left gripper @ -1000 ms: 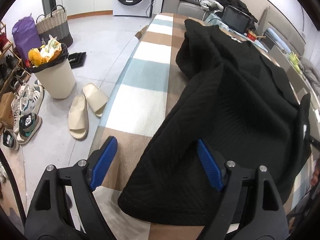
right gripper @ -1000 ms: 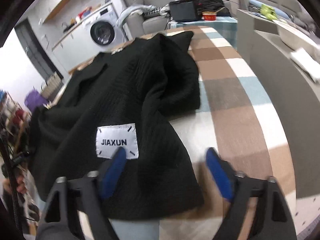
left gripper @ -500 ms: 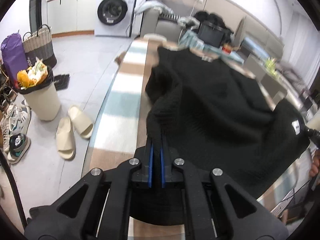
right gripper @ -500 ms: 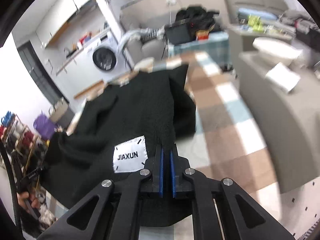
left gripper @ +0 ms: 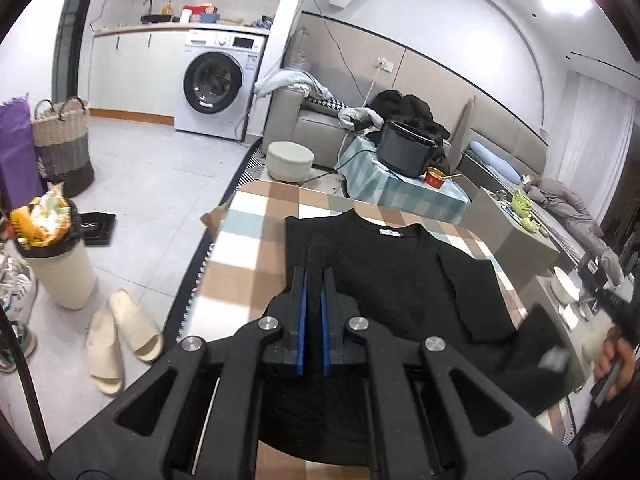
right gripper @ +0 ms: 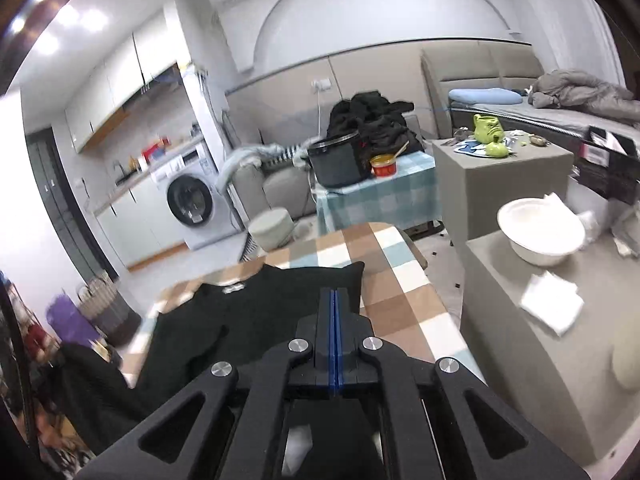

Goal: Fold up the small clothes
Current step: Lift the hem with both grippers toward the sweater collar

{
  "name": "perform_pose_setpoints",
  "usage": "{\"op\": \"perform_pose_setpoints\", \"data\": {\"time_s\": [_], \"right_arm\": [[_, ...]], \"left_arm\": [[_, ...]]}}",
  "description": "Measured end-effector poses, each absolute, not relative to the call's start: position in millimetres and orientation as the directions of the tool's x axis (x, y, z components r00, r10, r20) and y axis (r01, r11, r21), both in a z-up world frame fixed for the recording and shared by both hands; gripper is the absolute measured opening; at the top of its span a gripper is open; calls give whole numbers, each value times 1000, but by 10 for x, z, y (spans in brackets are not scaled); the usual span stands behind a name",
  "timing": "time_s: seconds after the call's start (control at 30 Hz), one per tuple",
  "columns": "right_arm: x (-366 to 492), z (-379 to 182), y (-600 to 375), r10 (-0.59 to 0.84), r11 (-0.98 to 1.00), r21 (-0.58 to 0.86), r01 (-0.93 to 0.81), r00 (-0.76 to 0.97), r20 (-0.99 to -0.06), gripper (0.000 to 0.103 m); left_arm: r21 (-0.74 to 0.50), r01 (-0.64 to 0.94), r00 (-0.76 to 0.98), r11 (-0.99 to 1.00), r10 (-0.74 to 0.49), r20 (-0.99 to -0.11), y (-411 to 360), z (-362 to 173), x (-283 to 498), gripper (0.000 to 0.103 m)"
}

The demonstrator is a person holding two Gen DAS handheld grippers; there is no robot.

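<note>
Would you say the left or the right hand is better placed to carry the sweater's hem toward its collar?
Neither: both. The left claw and the right claw are each shut on the black sweater, whose collar end lies on the checked tablecloth.

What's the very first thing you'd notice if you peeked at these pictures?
A big black sweater spread over a checkered table, with both grippers, left gripper and right gripper, pinching its near edge. Behind it, a white washing machine stands against the far wall, and a full trash bin sits on the floor at left.

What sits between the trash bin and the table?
A pair of slippers on the floor, between bin and table; left wrist view.
</note>
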State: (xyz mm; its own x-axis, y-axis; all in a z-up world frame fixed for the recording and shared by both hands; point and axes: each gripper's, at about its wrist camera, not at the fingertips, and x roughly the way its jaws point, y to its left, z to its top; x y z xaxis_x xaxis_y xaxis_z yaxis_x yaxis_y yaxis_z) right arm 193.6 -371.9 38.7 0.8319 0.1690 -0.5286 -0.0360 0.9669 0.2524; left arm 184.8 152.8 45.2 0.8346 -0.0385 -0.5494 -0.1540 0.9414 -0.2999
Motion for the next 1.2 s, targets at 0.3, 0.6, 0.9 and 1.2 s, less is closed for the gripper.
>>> {"op": "perform_pose_setpoints", "data": {"time_s": [0.3, 0.6, 0.9, 1.2], "right_arm": [[1739, -444, -3695, 275, 955, 281, -91, 621, -734, 52], [1648, -1030, -3678, 348, 933, 344, -110, 525, -777, 31], [1670, -220, -3759, 343, 920, 368, -135, 733, -587, 4], [2689, -104, -3483, 229, 941, 338, -32, 795, -562, 4]], "left_arm": [[-324, -161, 802, 932, -68, -594, 1436, 197, 2242, 3], [-311, -176, 788, 934, -55, -613, 1438, 36, 2245, 3], [-344, -179, 825, 922, -50, -562, 1558, 185, 2042, 3], [-335, -247, 813, 909, 6, -582, 1612, 78, 2274, 3]]}}
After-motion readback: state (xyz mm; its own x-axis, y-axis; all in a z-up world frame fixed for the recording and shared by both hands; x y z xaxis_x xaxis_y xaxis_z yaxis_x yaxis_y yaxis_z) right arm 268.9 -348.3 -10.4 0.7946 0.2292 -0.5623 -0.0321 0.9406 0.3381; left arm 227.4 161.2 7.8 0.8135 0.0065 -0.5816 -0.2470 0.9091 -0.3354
